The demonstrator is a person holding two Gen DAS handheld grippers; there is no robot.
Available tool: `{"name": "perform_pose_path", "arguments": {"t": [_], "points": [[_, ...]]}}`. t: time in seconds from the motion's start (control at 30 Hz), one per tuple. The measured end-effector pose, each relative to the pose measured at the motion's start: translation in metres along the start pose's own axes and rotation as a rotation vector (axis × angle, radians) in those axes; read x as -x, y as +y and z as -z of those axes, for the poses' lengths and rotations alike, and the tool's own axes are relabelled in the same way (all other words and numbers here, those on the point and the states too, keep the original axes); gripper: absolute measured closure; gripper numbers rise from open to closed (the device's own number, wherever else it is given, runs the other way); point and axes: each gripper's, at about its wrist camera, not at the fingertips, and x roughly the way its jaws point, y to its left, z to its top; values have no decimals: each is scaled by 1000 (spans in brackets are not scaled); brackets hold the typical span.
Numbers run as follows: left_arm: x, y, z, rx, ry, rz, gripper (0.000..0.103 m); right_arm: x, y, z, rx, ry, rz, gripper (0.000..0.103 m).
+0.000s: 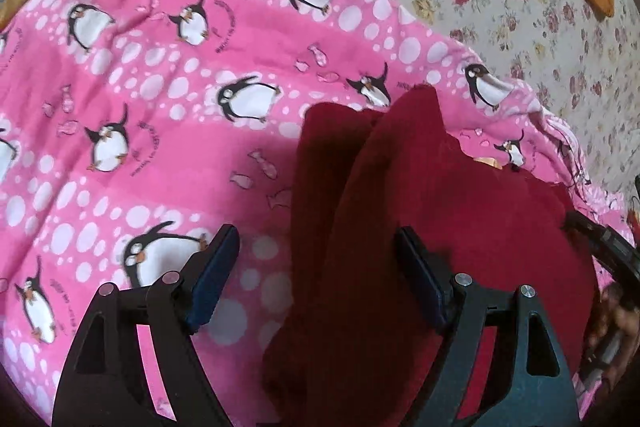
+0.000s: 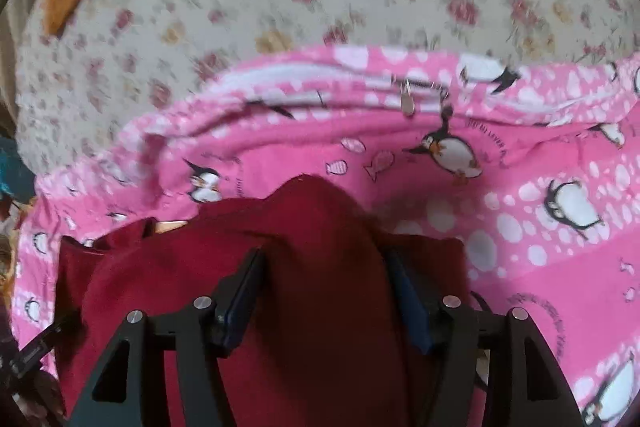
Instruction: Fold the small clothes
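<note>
**Both grippers around the dark red garment**

In our left gripper the jaws stand apart, and a raised ridge of the dark red garment passes between them; we see a gap at the left pad, so it is not clamped. In our right gripper both pads touch a bunched fold of the same garment — whether they truly pinch it we cannot tell. Under and ahead of both tools lies the pink penguin blanket, and beyond it the floral sheet. The cloth looks soft, light and limp, so it will probably sag — we should better take it at an edge or corner.
</note>
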Motion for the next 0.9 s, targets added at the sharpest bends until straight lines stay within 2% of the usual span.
{"name": "perform_pose_path", "arguments": {"t": [0.1, 0.23, 0.4, 0.53, 0.57, 0.67, 0.77, 0.9], "points": [[17, 2, 2, 7, -19, 4, 23, 28, 7, 9, 27, -11, 3, 39], [48, 5, 17, 4, -25, -15, 23, 58, 37, 25, 126, -2, -59, 39], [76, 9, 54, 16, 6, 10, 23, 61, 117, 38, 325, 29, -188, 39], [74, 23, 78, 58, 10, 25, 23, 29, 194, 47, 437, 44, -227, 39], [68, 26, 79, 55, 18, 29, 23, 14, 219, 46, 460, 52, -232, 42], [50, 29, 75, 36, 36, 9, 23, -23, 260, 40, 492, 70, -197, 48], [49, 26, 66, 7, 14, 5, 23, -69, 283, 32, 483, 116, -131, 52], [42, 34, 60, 34, 45, 23, 23, -110, 292, 31, 448, 164, -90, 52]]}}
